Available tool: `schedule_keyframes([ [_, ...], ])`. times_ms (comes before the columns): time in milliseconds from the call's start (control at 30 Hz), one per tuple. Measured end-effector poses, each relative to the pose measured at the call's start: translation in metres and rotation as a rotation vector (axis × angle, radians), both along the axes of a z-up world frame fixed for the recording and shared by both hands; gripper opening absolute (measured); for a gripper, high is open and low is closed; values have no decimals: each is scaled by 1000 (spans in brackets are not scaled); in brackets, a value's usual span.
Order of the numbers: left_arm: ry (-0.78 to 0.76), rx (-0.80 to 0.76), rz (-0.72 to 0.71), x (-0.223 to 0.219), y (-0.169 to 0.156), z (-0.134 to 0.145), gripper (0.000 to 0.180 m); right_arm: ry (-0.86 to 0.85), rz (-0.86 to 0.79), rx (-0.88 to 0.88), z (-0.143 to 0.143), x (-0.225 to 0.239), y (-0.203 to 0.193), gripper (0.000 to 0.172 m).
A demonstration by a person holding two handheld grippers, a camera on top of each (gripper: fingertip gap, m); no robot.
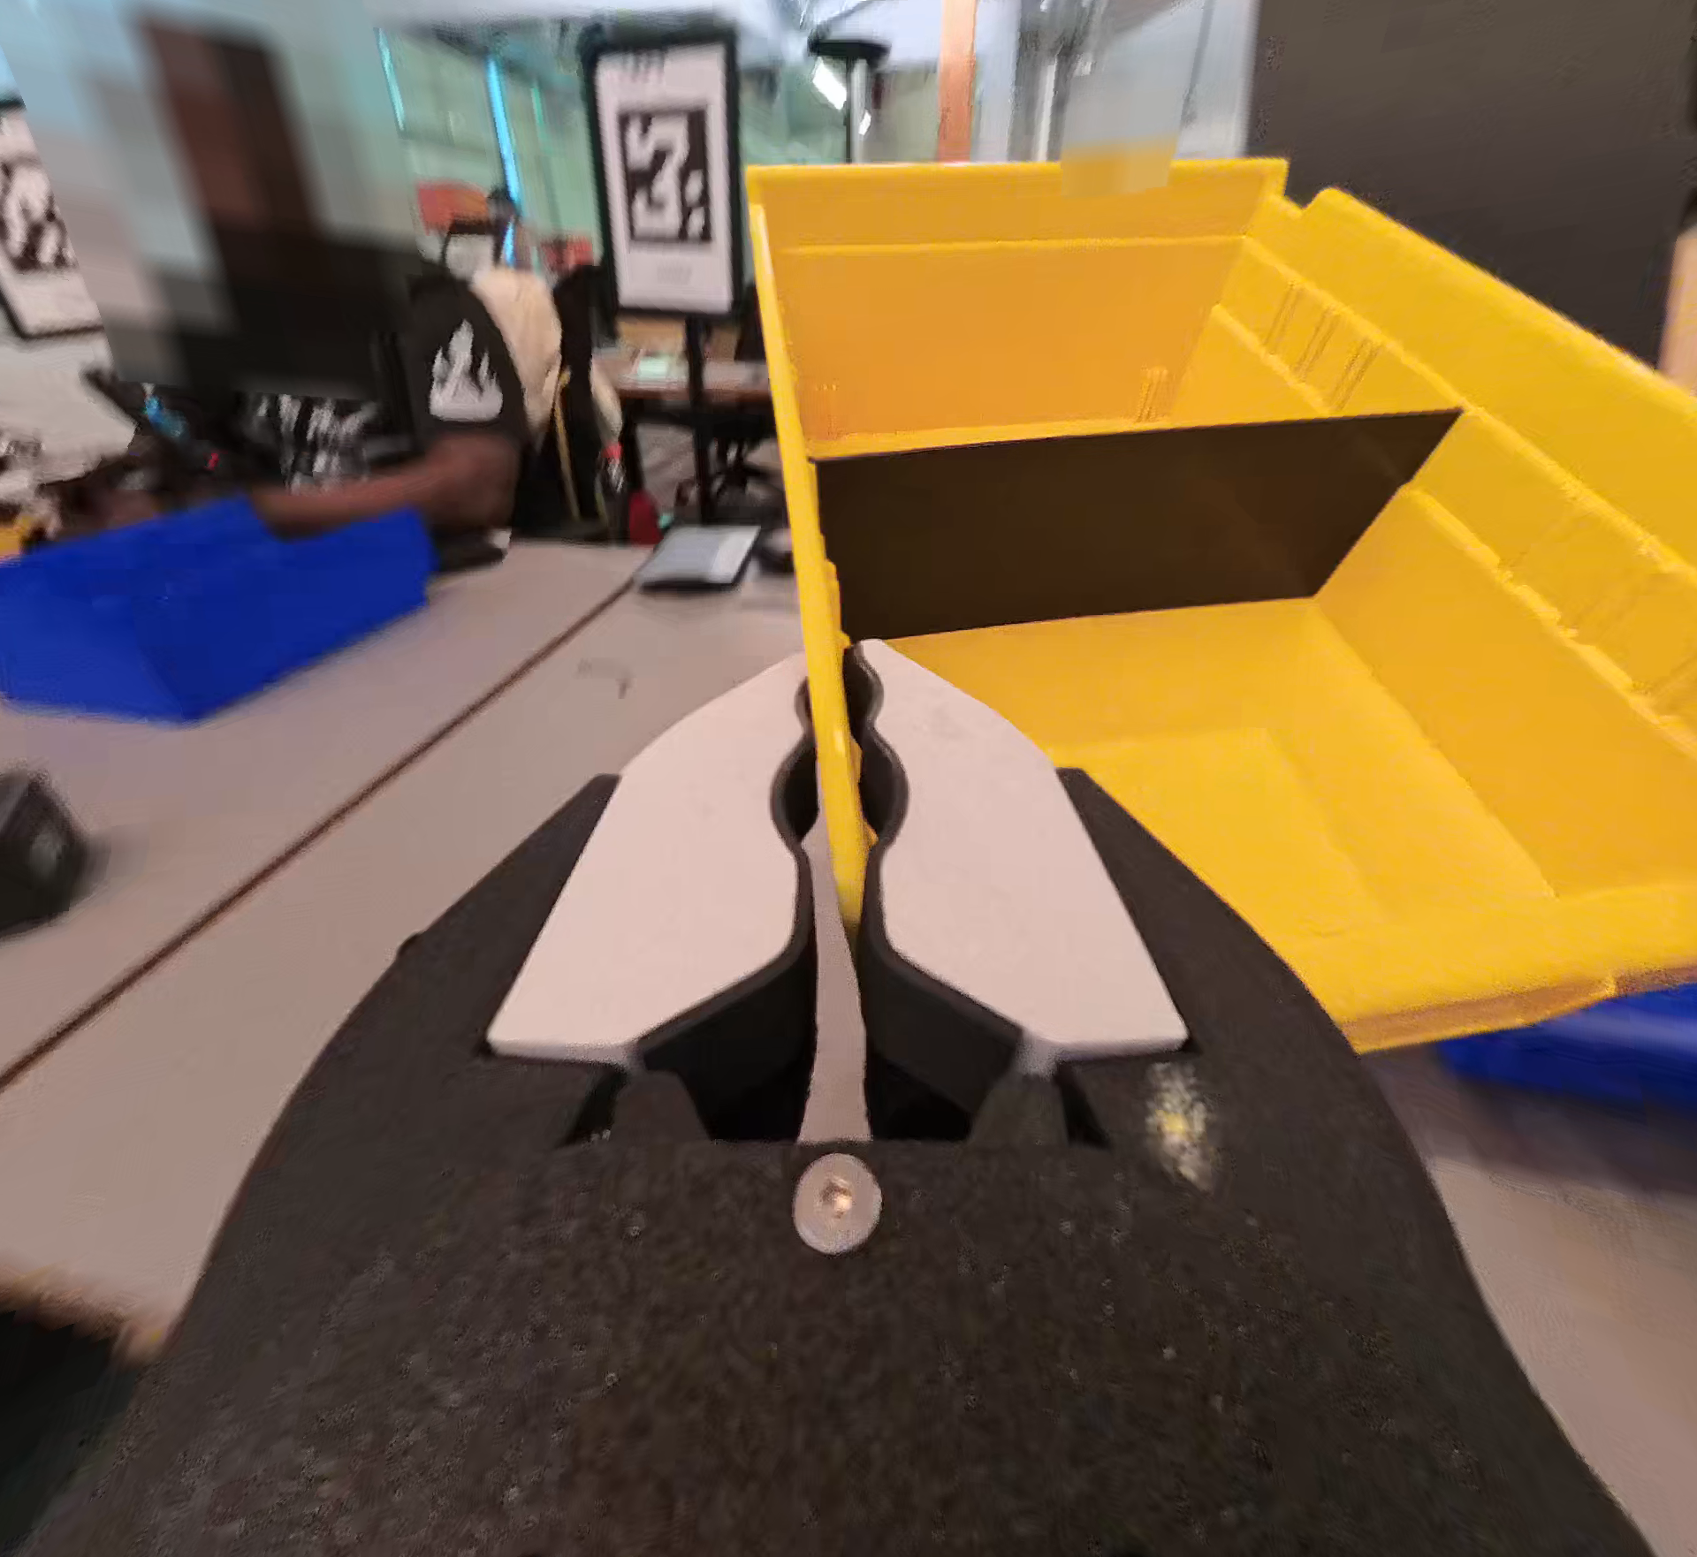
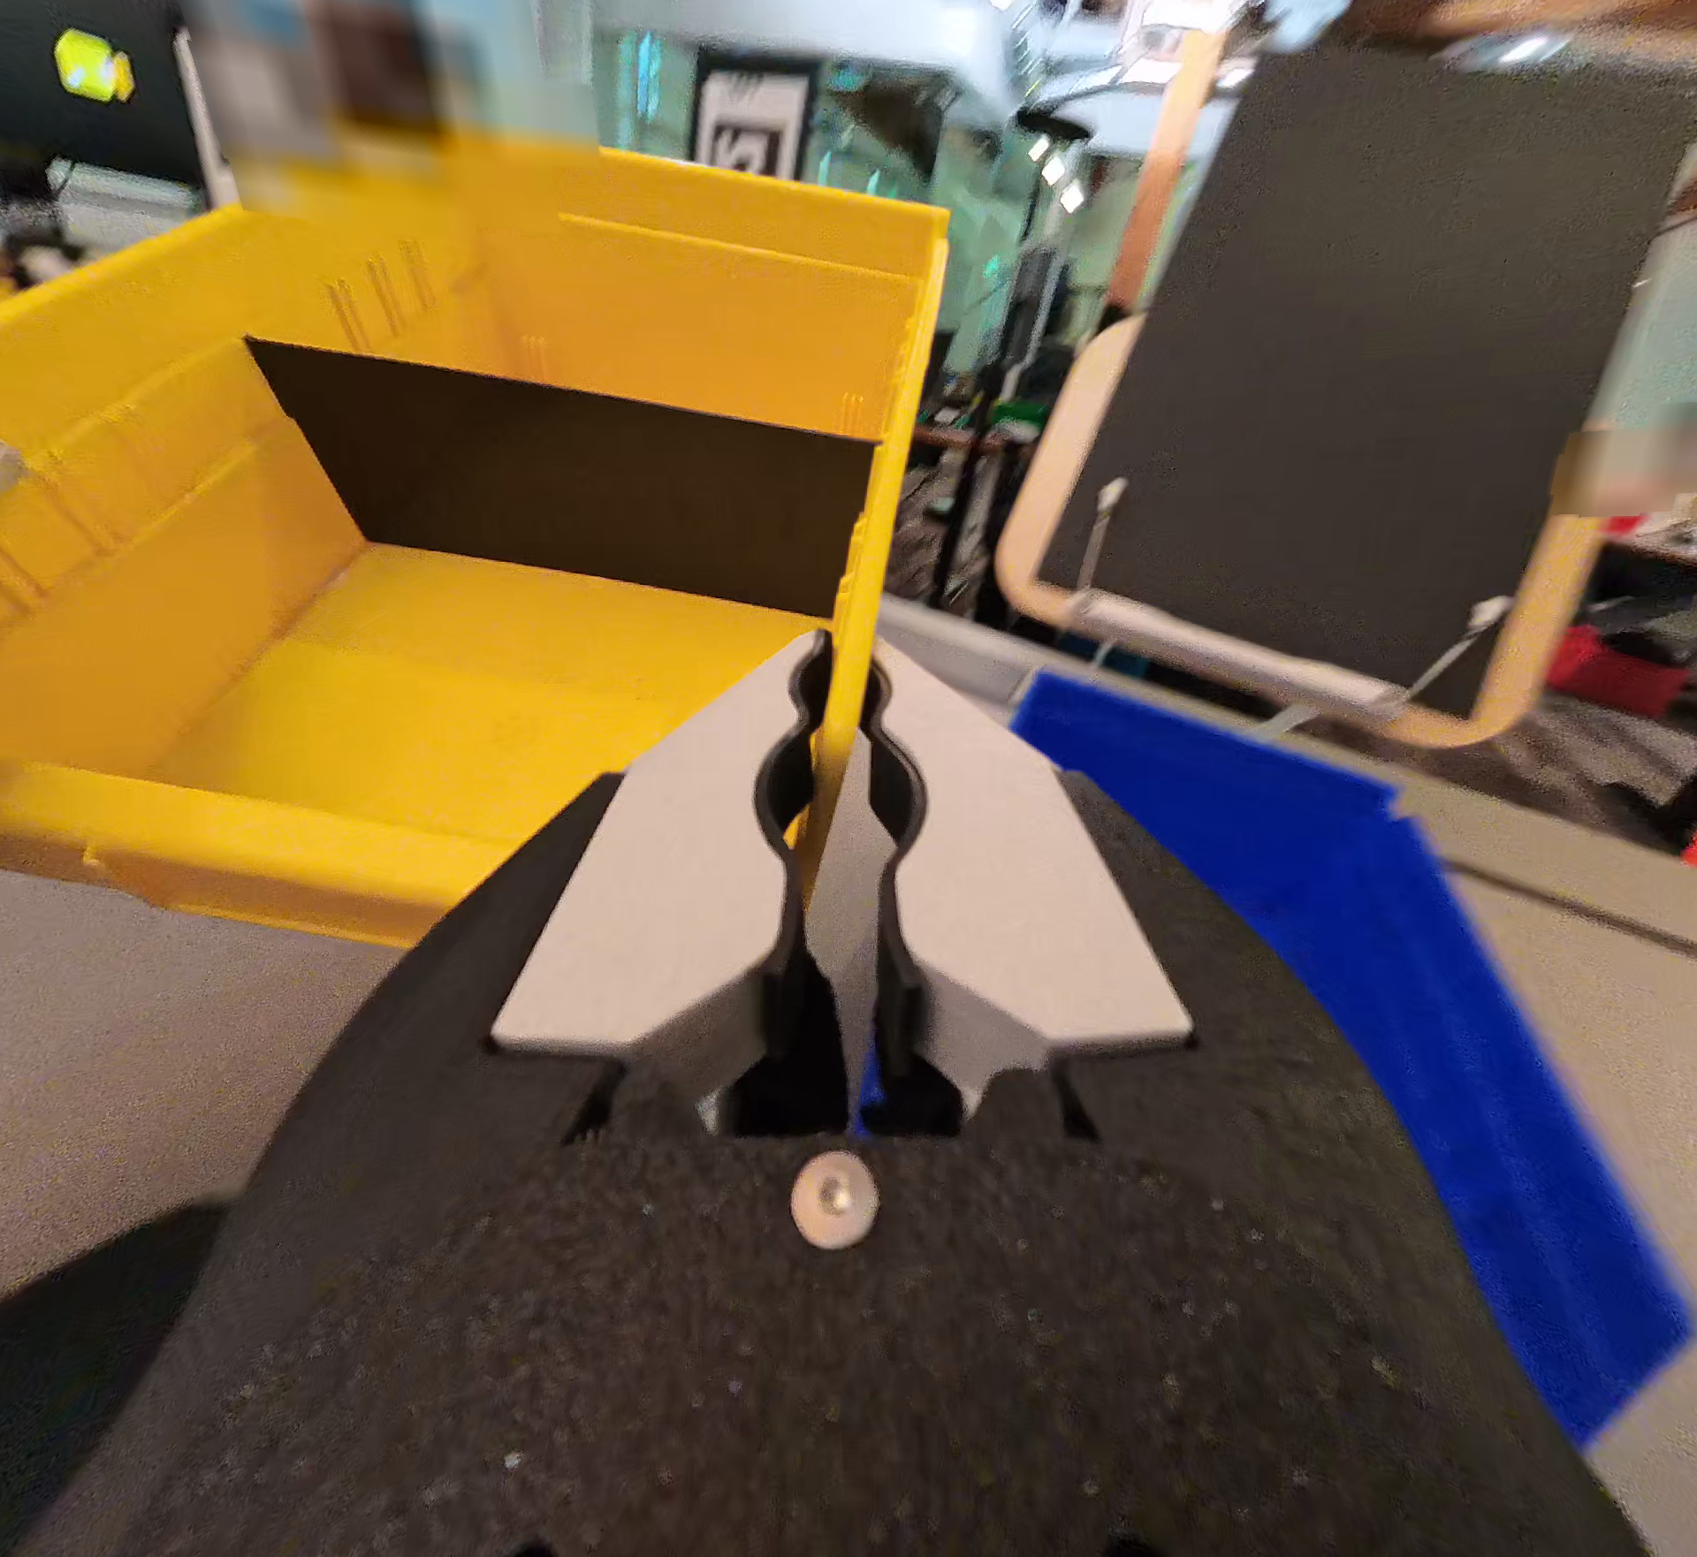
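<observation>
My left gripper (image 1: 834,687) is clamped on the left wall of the yellow bin (image 1: 1194,778), pads pressed to it. My right gripper (image 2: 849,677) pinches the bin's right wall. A black divider (image 1: 1102,531) crosses the bin farther in. Blue bins (image 1: 184,604) sit on the grey table (image 1: 367,778) beyond.

My left gripper (image 1: 837,687) is clamped on the left side wall of an open yellow plastic storage bin (image 1: 1194,778), both grey fingers (image 1: 698,852) pressed against the thin rim. The bin sits tilted, above the grey bench (image 1: 367,824). A black flat divider panel (image 1: 1102,531) stands crosswise inside it, splitting it into a near and a far compartment. A blue plastic bin (image 1: 202,604) lies on the bench to the left, with a seated person (image 1: 432,430) behind it. Another blue bin edge (image 1: 1579,1035) shows under the yellow one at right.
</observation>
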State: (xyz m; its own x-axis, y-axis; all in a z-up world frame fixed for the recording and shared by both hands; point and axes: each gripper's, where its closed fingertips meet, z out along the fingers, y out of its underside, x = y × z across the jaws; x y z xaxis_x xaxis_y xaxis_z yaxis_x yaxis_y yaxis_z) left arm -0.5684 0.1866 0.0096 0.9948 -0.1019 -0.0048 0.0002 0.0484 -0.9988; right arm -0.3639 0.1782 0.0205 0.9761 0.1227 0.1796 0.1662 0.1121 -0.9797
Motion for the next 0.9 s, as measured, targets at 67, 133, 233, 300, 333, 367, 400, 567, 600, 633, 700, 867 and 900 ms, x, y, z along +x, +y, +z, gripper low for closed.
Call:
schedule_keyframes([
  [67,7,89,-58,36,11,41,2,16,-75,89,37,37,-4,3],
  [133,20,167,-132,84,23,79,2,46,-165,154,70,84,-11,3],
  [233,4,214,-271,172,35,120,2,80,-305,218,109,167,-26,2],
  [300,-19,205,-363,235,37,133,2,102,-386,237,125,224,-40,2],
  [333,-33,192,-403,266,37,135,2,103,-426,233,130,252,-47,2],
  [367,-48,175,-440,296,36,134,2,100,-469,220,131,279,-54,2],
  [400,-60,153,-475,327,34,130,2,105,-507,211,130,307,-61,1],
  [567,-69,-19,-580,469,21,60,3,122,-608,12,75,440,-81,1],
  [600,-52,-60,-588,492,17,39,4,119,-602,-35,56,463,-83,1],
  [633,-26,-98,-595,513,13,20,4,107,-600,-85,35,485,-84,1],
  [700,40,-159,-592,546,5,-17,5,112,-578,-201,-13,521,-85,1],
  [867,145,-269,-559,584,3,-91,5,200,-496,-341,-104,558,-82,3],
  [900,162,-291,-553,586,3,-102,5,211,-486,-373,-117,560,-80,3],
])
